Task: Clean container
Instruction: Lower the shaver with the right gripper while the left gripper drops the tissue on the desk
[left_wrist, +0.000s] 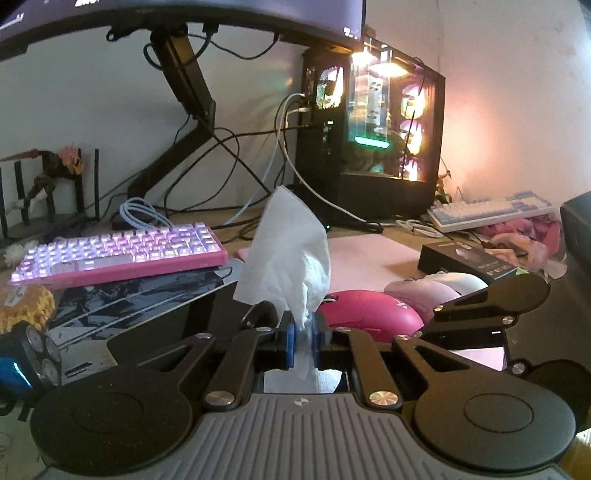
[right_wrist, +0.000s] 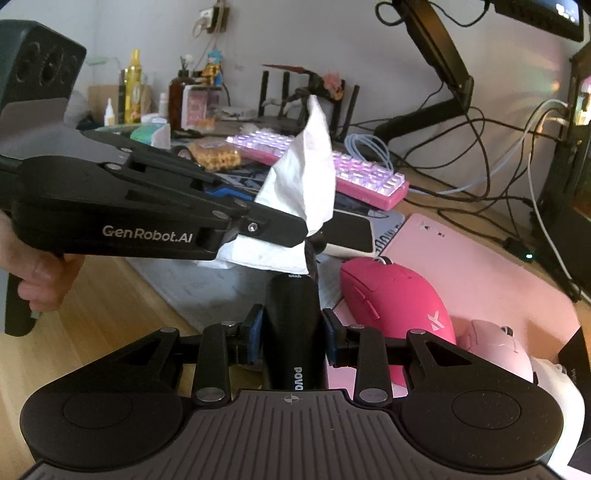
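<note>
The left tool (left_wrist: 303, 334) is pinching a white tissue (left_wrist: 286, 254) between its blue pads, the paper standing up at the centre of the left wrist view. In the right wrist view, the right tool (right_wrist: 293, 332) is clamping a black cylindrical container (right_wrist: 293, 325) at lower centre, its far end reaching up beneath the tissue. The left tool is entering from the left edge there, gripped by a hand (right_wrist: 35, 271). A pink mouse (right_wrist: 397, 299) is lying on the desk (right_wrist: 92, 295) just right of the container, with a lit pink keyboard (right_wrist: 354, 171) above.
</note>
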